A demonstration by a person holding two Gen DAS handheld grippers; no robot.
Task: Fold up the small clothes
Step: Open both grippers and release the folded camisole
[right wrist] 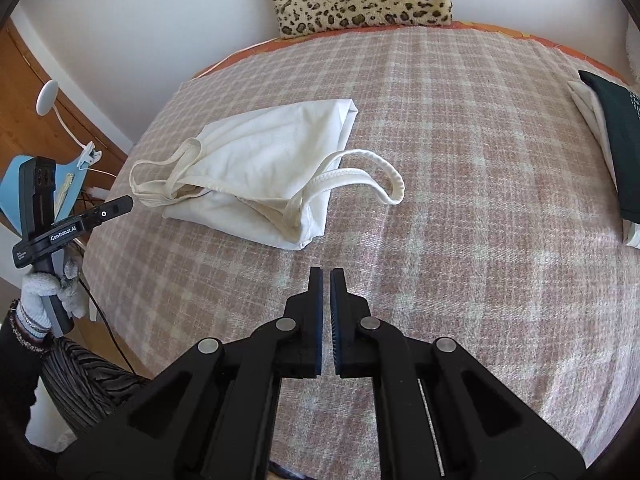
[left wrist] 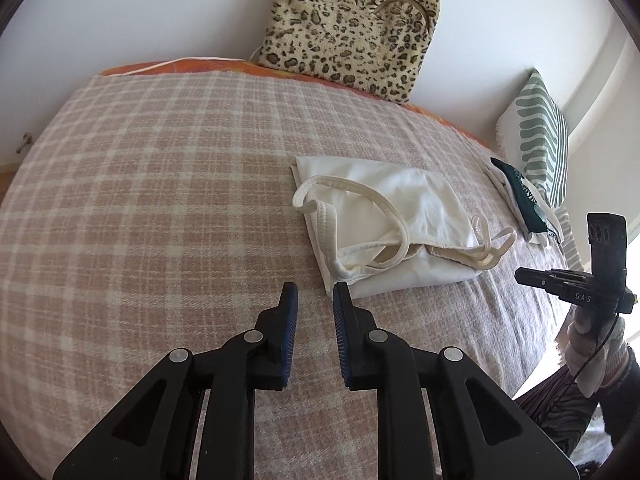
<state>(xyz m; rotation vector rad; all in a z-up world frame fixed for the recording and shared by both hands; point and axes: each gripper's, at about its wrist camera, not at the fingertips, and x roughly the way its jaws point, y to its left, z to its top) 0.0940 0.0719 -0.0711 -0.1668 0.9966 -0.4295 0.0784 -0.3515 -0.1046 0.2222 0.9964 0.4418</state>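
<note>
Two tongs hover empty over the bed: left tongs slightly parted, right tongs clenched. Folded white top lies at one o'clock from the left tongs.

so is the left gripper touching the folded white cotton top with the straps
Apart. The left wrist view shows the left gripper short of the folded white top, with plaid blanket between its fingertips and the cloth.

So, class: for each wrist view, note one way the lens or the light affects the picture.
Left wrist view: the blanket checks bulge into curves, and daylight blows out the right edge by the striped pillow. Right wrist view: the same curved checks, dark corners, and even soft light on the white top.
</note>
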